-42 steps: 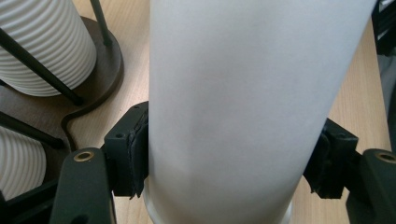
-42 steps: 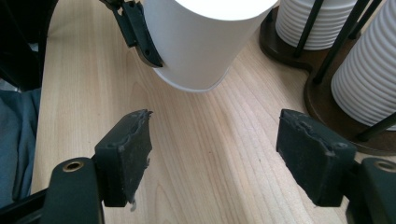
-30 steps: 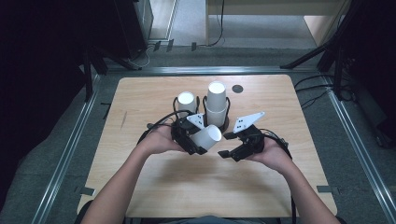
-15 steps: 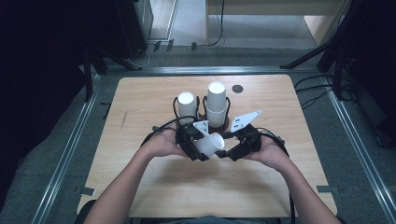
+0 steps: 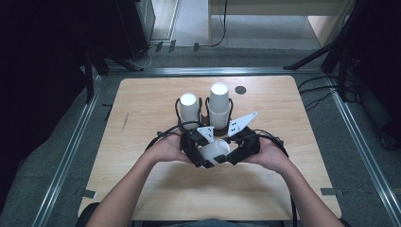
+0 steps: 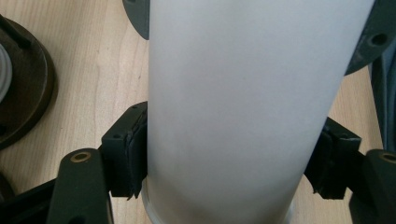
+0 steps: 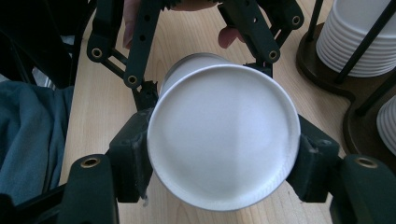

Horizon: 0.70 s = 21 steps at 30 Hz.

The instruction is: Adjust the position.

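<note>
The cup [image 5: 213,152] is plain white. Both tongs [image 5: 201,156] [image 5: 235,153] are black. The worktop [image 5: 142,104] is light wood. The stacked cups [image 5: 219,105] are white, on dark brown stands [image 7: 327,70].

Your right gripper [image 7: 224,177] has its two black jaws pressed against either side of the white paper cup [image 7: 224,144], whose closed base faces the camera. Beyond the cup, your left gripper [image 7: 196,70] reaches in from the top and grips the same cup further along its body. The cup hangs above the wooden table [image 7: 100,93]. At the right edge, stacked white cups [image 7: 357,37] sit in a dark wire holder [image 7: 327,70].
</note>
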Available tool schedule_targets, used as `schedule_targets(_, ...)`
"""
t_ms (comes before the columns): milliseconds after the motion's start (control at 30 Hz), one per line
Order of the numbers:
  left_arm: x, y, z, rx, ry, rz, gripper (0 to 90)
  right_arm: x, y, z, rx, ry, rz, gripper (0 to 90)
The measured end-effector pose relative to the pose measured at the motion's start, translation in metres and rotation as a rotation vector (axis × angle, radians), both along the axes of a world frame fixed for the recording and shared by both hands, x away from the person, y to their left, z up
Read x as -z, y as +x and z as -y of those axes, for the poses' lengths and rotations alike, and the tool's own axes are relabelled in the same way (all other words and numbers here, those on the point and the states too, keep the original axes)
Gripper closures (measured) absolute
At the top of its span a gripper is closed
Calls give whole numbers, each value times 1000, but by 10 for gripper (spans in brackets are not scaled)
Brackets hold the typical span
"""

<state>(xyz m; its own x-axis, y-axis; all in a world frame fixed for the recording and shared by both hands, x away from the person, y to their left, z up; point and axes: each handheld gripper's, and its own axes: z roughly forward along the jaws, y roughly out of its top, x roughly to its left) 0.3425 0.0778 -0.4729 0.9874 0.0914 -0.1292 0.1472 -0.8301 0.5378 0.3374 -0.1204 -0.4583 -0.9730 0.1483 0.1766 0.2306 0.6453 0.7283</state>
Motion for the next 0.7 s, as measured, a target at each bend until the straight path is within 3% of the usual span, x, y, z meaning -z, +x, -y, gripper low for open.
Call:
schedule_targets(100, 0, -1, -2, -24, -29, -25, 232, -1, 0, 1, 0, 3, -3, 337)
schedule_targets(133, 1, 0, -3, -36, -30, -29, 175, -2, 0, 1, 1, 4, 0, 337)
schedule_targets(233, 2, 0, -6, -69, -42, -8, 83, -4, 1, 5, 14, 16, 11, 335)
schedule_targets(333, 0, 2, -10, -100, -95, -9, 84, -4, 1, 7, 21, 20, 10, 333)
schedule_targets(600, -3, 3, -19, -150, -182, 3, 84, -5, 2, 13, 35, 60, 24, 332)
schedule_targets(700, -3, 3, -21, -161, -221, -14, 84, -6, 3, 16, 44, 75, 20, 332)
